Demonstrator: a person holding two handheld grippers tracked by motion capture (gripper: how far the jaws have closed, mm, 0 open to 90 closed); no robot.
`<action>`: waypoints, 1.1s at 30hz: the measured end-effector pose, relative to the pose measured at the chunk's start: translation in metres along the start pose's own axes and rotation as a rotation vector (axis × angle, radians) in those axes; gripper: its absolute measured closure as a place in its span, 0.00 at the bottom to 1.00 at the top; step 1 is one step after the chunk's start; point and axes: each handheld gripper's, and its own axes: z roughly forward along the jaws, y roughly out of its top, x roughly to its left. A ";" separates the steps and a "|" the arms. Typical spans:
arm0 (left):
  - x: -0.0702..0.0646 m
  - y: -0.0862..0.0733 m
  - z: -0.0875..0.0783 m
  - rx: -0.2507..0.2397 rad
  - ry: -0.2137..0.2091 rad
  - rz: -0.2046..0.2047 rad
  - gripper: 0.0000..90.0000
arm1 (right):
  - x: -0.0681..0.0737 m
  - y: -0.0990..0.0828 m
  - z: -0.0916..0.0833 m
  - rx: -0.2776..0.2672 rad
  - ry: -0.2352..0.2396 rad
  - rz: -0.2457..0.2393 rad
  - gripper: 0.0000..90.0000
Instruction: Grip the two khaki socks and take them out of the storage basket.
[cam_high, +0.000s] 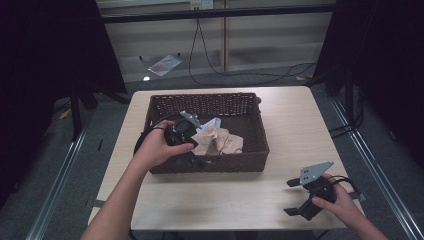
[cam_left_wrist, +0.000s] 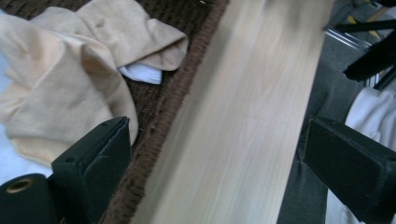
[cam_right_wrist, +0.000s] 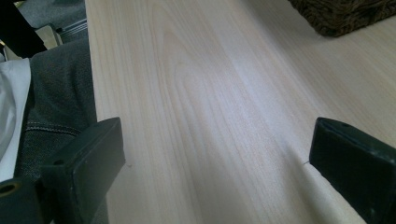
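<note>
Left tool (cam_high: 192, 145) sits in my left hand (cam_high: 159, 147) at the near-left rim of the dark brown woven wicker basket (cam_high: 252, 125), jaws spread wide w/ nothing between them. From the left gripper view (cam_left_wrist: 212, 172) one jaw hangs over the basket's inside edge, just beside the crumpled cream-yellow cloth (cam_left_wrist: 70, 70), the other out past the edge of the pale wood bench (cam_left_wrist: 243, 116); can't tell if the jaw touches the cloth. Cloth lies bunched in the basket's left-centre (cam_high: 217, 141), w/ a pale blue-white fabric (cam_high: 214, 122) showing behind it & a small white piece (cam_left_wrist: 142, 73) peeking from under its fold. Basket stands mid-bench, towards the far side. Right tool (cam_high: 296, 197) is low over the bench's near-right corner, held in my right hand (cam_high: 340, 202), well apart from the basket, grey three-cornered plate (cam_high: 315, 172) on top. Its jaws are also fully released, bare wood between them (cam_right_wrist: 217, 163); basket corner (cam_right_wrist: 345, 16) sits far off at top right.
</note>
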 end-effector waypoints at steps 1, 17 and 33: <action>0.002 0.001 0.001 0.003 0.008 -0.010 0.08 | 0.000 0.000 0.000 0.000 0.001 -0.001 0.03; 0.042 0.010 0.012 0.017 0.106 -0.112 0.07 | 0.000 0.000 0.000 -0.004 0.004 -0.002 0.03; 0.071 0.014 0.037 0.022 0.153 -0.163 0.07 | 0.000 0.000 0.000 -0.005 0.006 0.001 0.03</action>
